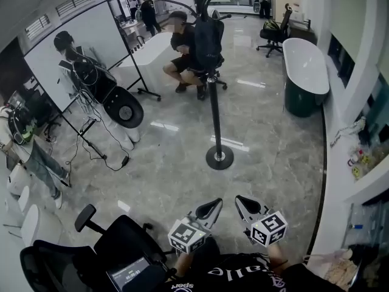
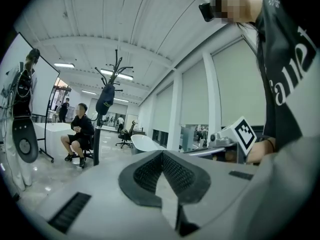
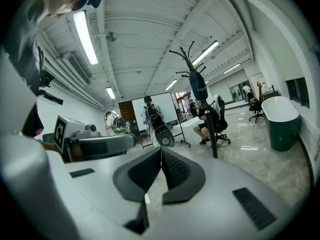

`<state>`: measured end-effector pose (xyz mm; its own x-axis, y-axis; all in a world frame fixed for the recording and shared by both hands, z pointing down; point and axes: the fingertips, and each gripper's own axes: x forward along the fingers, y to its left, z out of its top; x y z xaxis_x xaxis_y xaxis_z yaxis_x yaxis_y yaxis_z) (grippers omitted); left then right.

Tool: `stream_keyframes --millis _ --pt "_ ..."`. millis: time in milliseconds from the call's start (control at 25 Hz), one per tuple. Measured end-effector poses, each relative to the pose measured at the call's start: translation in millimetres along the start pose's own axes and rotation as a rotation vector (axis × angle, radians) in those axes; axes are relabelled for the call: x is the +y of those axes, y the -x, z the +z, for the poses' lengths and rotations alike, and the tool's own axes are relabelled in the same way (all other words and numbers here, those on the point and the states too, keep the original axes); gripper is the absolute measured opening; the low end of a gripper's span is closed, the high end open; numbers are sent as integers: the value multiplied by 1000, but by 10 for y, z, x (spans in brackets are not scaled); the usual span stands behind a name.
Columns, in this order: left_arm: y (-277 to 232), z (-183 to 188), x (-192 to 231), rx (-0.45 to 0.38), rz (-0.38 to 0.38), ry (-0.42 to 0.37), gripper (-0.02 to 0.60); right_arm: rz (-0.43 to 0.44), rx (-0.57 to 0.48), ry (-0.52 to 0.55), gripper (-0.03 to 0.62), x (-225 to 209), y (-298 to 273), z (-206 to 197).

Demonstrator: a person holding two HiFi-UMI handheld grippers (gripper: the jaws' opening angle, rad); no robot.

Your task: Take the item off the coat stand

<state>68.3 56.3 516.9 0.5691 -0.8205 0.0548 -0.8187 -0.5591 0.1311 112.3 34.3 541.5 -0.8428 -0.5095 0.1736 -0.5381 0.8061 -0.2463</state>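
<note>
A black coat stand with a round base stands in the middle of the floor, some way ahead of me. A dark backpack hangs from its top hooks. The left gripper view shows the same backpack small and far off, and so does the right gripper view, where the backpack hangs on the stand. My left gripper and right gripper are held low and close to my body, side by side, far from the stand. Both are shut with nothing between the jaws.
A person sits on a chair just behind the stand. A dark green bathtub stands at the right, a whiteboard on a frame at the left. A black office chair is beside me at bottom left. Cables lie on the floor.
</note>
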Motion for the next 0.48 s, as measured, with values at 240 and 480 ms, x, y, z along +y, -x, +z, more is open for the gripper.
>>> stream_keyframes --millis 240,480 --pt "164 349 1008 -10 -3 -33 3 -23 -26 11 17 100 -968 355" --pt "383 388 1840 13 -20 -40 3 -75 -28 5 17 141 -1813 426"
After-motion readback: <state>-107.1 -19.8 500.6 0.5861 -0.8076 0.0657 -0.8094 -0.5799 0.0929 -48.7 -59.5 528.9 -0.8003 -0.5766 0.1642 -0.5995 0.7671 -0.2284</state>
